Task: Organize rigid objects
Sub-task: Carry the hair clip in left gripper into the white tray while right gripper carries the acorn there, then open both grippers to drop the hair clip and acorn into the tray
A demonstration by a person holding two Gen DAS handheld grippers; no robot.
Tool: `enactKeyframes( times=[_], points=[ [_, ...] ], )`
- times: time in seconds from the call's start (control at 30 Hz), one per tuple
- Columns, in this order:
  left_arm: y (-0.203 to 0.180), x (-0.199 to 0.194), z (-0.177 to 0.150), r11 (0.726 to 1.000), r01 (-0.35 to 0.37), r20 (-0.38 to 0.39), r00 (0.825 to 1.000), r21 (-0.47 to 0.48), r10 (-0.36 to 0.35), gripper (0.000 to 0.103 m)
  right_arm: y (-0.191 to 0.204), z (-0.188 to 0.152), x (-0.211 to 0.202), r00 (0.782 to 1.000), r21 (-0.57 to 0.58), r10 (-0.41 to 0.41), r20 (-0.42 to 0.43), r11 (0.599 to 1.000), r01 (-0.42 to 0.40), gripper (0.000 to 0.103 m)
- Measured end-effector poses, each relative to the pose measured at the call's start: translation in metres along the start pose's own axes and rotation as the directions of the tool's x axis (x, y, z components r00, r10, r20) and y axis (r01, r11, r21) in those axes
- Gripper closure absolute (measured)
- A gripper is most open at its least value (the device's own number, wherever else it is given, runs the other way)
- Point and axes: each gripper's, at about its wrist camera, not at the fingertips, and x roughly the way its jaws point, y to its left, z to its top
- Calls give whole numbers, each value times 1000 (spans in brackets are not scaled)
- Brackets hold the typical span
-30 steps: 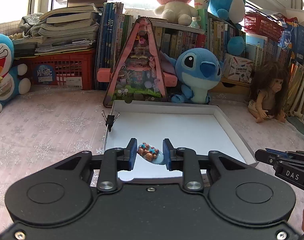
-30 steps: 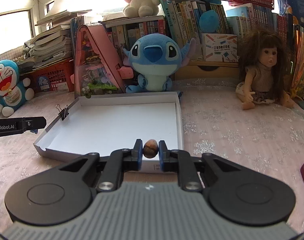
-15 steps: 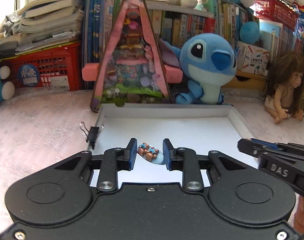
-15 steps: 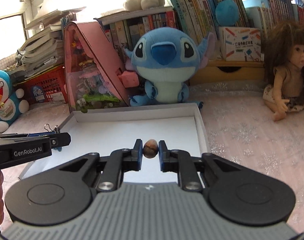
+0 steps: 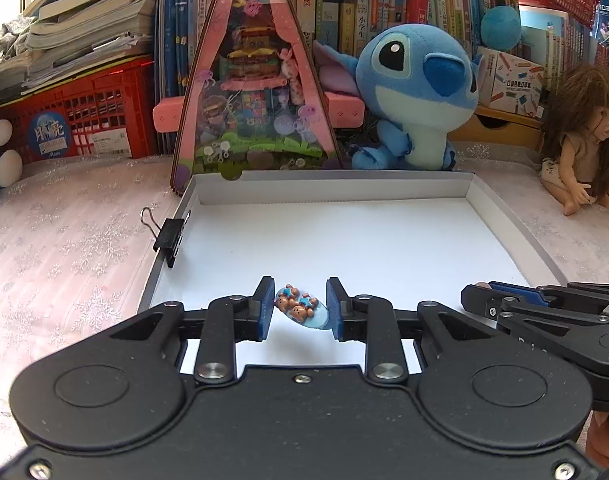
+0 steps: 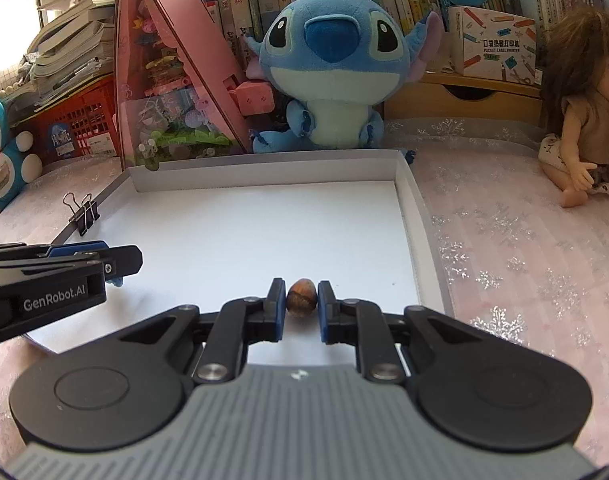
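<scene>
My left gripper (image 5: 300, 308) is shut on a small light-blue oval charm with brown bears (image 5: 301, 307), held over the near left part of the white shallow box (image 5: 384, 196). My right gripper (image 6: 301, 298) is shut on a brown hazelnut (image 6: 301, 296), over the near right part of the same box (image 6: 264, 170). The right gripper shows at the lower right of the left wrist view (image 5: 484, 294); the left gripper shows at the left of the right wrist view (image 6: 120, 260). The box floor looks bare.
A black binder clip (image 5: 169, 236) grips the box's left wall. Behind the box stand a pink triangular toy house (image 5: 252, 92) and a blue Stitch plush (image 5: 420, 92). A doll (image 5: 580, 140) sits at the right, a red crate (image 5: 84, 116) and books at the back.
Both grippers have moved forward over the box, each still holding its object. The box and the toys behind it look nearer.
</scene>
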Motion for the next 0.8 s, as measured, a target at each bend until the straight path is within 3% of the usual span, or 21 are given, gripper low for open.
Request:
enactKeyframes(
  times=[0.67,0.8],
  points=[
    [3,13,-8,1000,-24,-32,999,-12,24,77,8,0,1,999,-57,-34,-15,998,33,82],
    [3,12,-7,1000,-16,-34,999,-26,15,77,9,0,0,999,-60,-36,-15,998,35,74]
  ],
)
